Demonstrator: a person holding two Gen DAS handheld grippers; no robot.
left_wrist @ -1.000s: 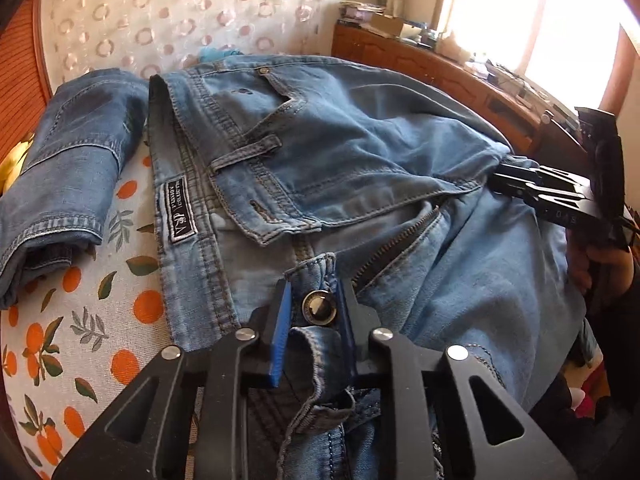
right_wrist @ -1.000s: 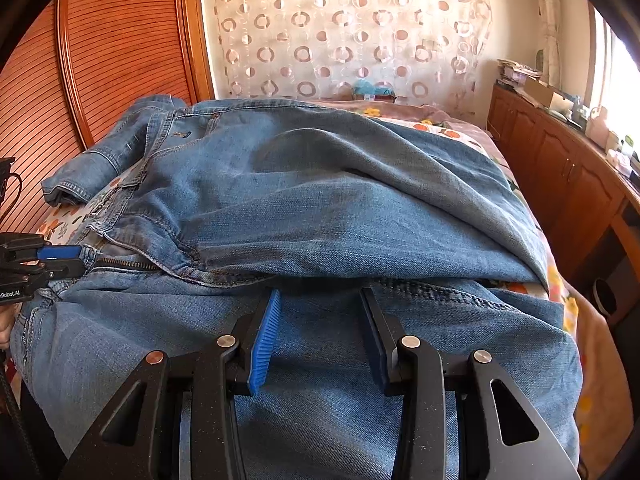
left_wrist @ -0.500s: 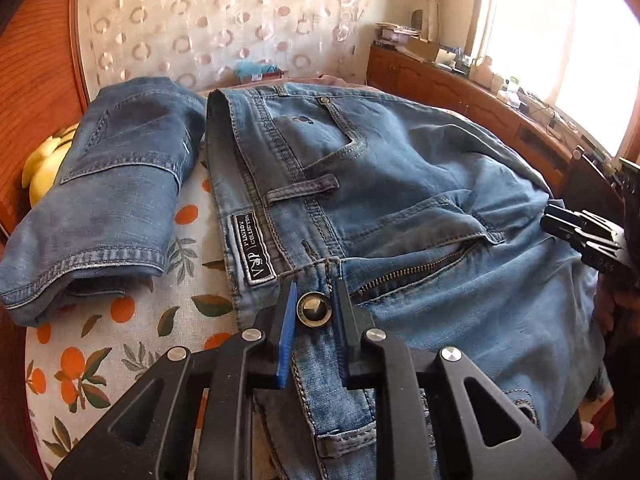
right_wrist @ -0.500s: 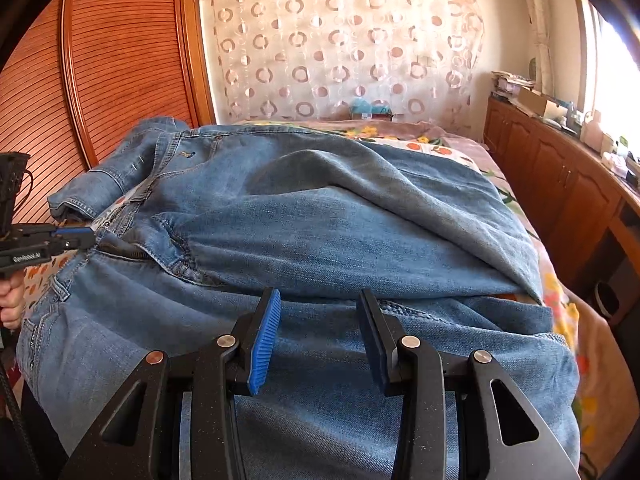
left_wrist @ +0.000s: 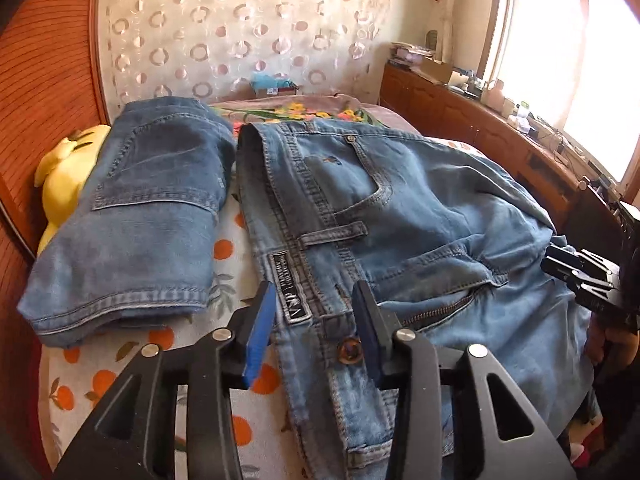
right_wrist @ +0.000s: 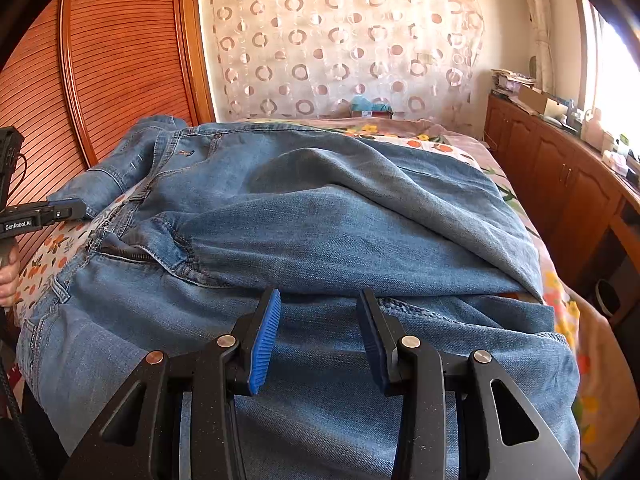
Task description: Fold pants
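Note:
Light blue jeans (left_wrist: pixel 400 216) lie spread on the bed, waistband to the left, zipper open; they fill the right wrist view (right_wrist: pixel 320 216) too. My left gripper (left_wrist: pixel 316 320) is open above the waistband, its jaws either side of the label and metal button (left_wrist: pixel 349 353). My right gripper (right_wrist: pixel 318 332) is open and empty, low over the jeans' leg fabric. The left gripper also shows at the left edge of the right wrist view (right_wrist: pixel 60 212), and the right gripper at the right edge of the left wrist view (left_wrist: pixel 576 276).
A folded darker pair of jeans (left_wrist: pixel 136 216) lies to the left beside a yellow plush toy (left_wrist: pixel 64 176). The bed sheet (left_wrist: pixel 100 376) has an orange-fruit print. A wooden headboard (right_wrist: pixel 100 64) stands at left, wooden cabinets (right_wrist: pixel 560 184) at right.
My left gripper has opened and let go of the waistband at the button, and has drawn back a little. The right gripper has stayed open over the leg fabric.

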